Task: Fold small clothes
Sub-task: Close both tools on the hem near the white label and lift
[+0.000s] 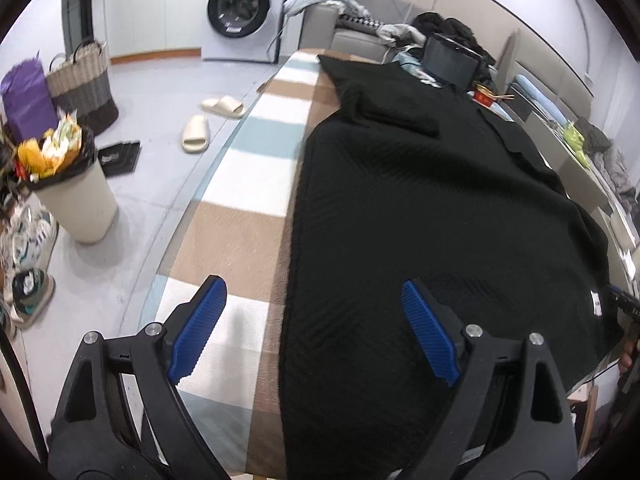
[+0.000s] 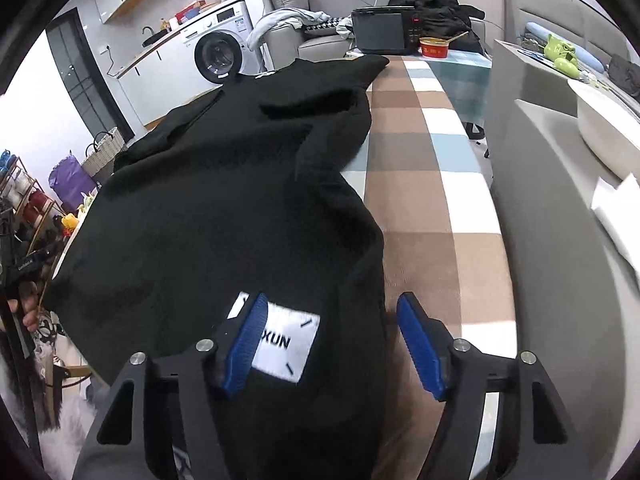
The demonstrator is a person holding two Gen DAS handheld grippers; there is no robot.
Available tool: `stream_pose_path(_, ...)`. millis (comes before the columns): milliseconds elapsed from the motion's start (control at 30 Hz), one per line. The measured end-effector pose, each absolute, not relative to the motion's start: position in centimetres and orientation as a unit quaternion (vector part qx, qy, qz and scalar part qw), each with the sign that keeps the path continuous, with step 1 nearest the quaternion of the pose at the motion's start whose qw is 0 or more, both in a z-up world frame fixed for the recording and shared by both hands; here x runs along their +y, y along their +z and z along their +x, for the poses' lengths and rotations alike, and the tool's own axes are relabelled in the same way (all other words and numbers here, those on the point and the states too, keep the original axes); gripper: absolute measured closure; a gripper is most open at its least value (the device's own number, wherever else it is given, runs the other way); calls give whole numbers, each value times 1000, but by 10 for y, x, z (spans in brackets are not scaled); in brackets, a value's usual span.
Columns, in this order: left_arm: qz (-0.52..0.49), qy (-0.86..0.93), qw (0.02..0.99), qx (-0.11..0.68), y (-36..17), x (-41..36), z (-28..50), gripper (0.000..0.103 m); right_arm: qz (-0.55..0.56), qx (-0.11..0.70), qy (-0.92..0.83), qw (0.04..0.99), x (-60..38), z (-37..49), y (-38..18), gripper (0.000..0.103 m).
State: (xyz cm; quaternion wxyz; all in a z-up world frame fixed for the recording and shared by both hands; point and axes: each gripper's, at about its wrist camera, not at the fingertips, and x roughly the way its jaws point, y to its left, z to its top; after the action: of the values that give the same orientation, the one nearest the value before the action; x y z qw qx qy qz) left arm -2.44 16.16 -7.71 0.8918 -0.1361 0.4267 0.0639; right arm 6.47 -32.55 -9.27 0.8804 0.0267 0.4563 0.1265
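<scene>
- Your left gripper (image 1: 314, 330) w/ blue ribbed pads is spread wide, nothing between the fingers. Left pad (image 1: 198, 330) sits over the checked cloth, right pad (image 1: 430, 336) over the dark fabric, so the gap straddles the garment's left edge.
- Your right gripper (image 2: 330, 346) is also wide open, holding nothing. Its left pad (image 2: 244, 346) overlaps the white rectangular sewn label w/ black letters (image 2: 286, 346); right pad (image 2: 420, 346) is over the bare table cover, just past the garment's right edge.
- The black knit garment (image 1: 432, 216) lies spread flat along the long table covered in a brown, white and pale-blue checked cloth (image 1: 240, 196). Rumpled at the far end, w/ a fold or sleeve lying across it there; can't tell which.
- In the right wrist view the garment's near hem runs under the gripper, label facing up; a ridge of fabric stands up mid-way along the right side.
- Far end of the table: black microwave-like box (image 2: 382, 30) and a red round bowl w/ chopsticks (image 2: 434, 47), both well apart from the garment's body.
- Floor to your left: cream bin lined w/ a black bag, overfull (image 1: 72, 196), pair of beige slippers (image 1: 208, 120), woven basket (image 1: 86, 84), white front-load washer (image 1: 244, 10).
- Grey sofa w/ piled clothes (image 2: 320, 36) behind the table.
</scene>
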Motion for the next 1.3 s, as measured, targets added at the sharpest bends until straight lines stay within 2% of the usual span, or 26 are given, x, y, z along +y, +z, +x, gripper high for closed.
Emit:
stream_pose_path(67, -153, 59, 887, 431, -83, 166, -20, 16, 27, 455, 128, 881, -325, 68, -94, 38)
stream_pose_path(133, -156, 53, 888, 429, -86, 165, -16, 18, 25, 456, 123, 881, -326, 68, -96, 44)
stream_pose_path(200, -152, 54, 888, 431, -89, 162, -12, 19, 18, 456, 119, 882, -327, 66, -96, 58)
stream_pose_path(267, -144, 57, 888, 433, -92, 159, -9, 19, 4, 464, 105, 880, -330, 65, -98, 66)
stream_pose_path(467, -123, 44, 889, 439, -95, 149, 1, 21, 29, 463, 111, 879, -346, 64, -98, 67)
stream_pose_path(533, -110, 43, 890, 441, -96, 145, 6, 28, 34, 460, 120, 879, -345, 68, -98, 67)
stream_pose_path(567, -101, 43, 890, 442, -96, 142, 10, 37, 34, 458, 124, 880, -342, 72, -99, 67)
stream_pose_path(600, -96, 43, 890, 443, -96, 140, 13, 50, 34, 456, 131, 880, -339, 75, -99, 67)
stream_pose_path(633, -90, 44, 890, 444, -96, 139, 15, 57, 32, 455, 137, 880, -336, 76, -100, 67)
stream_pose_path(667, -85, 42, 890, 445, -96, 137, 17, 80, 27, 451, 141, 881, -332, 78, -100, 76)
stream_pose_path(700, -84, 33, 890, 447, -96, 136, 19, 96, 24, 451, 146, 880, -328, 79, -101, 92)
stream_pose_path(800, -91, 25, 901, 424, -89, 136, 13, 96, 28, 433, 165, 886, -325, 77, -96, 98)
stream_pose_path(1067, -128, -11, 936, 328, -41, 146, -29, 98, 123, 341, 223, 905, -358, 45, -59, 99)
stream_pose_path(1300, -124, -10, 950, 285, -15, 150, -43, 100, 189, 260, 274, 906, -372, 30, -41, 99)
